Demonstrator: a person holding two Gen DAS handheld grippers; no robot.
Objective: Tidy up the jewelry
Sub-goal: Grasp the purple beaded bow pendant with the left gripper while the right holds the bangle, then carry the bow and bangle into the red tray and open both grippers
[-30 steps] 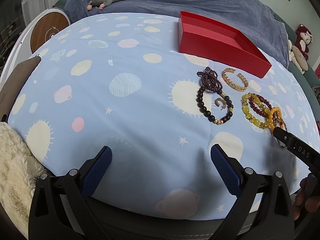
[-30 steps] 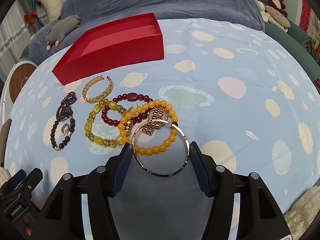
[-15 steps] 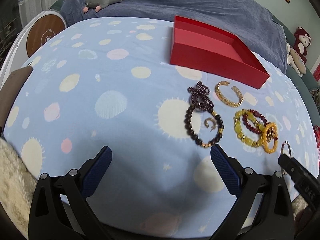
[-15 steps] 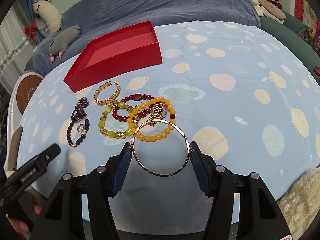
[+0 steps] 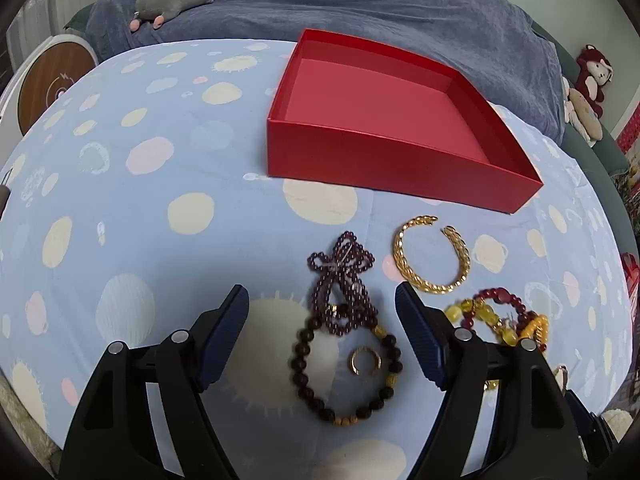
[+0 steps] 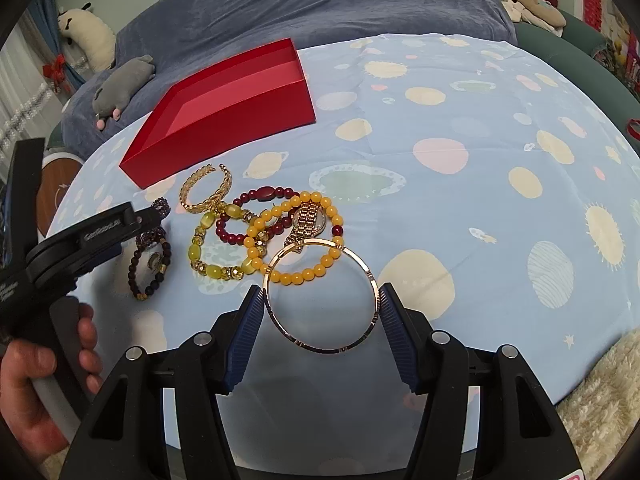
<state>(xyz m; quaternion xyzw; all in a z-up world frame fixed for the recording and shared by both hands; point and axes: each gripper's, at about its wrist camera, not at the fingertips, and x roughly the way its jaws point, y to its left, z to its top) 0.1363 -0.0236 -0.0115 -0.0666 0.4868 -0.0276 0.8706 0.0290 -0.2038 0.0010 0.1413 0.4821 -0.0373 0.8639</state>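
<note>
Between the right gripper's [image 6: 322,306] jaws a thin gold bangle [image 6: 320,294] is pinched at both sides, its far edge overlapping an orange bead bracelet [image 6: 294,240] and a gold watch [image 6: 308,219]. Left gripper [image 5: 322,328] jaws stand spread above a dark bead bracelet [image 5: 344,368] and a small gold ring [image 5: 364,360]; its right finger hides part of the yellow and red beads. Beyond lie a braided gold cuff [image 5: 430,256] and a red box [image 5: 384,120], all on a planet-print sheet [image 6: 480,160] over the desk, with a blue blanket [image 5: 360,8] and plush toys behind.
</note>
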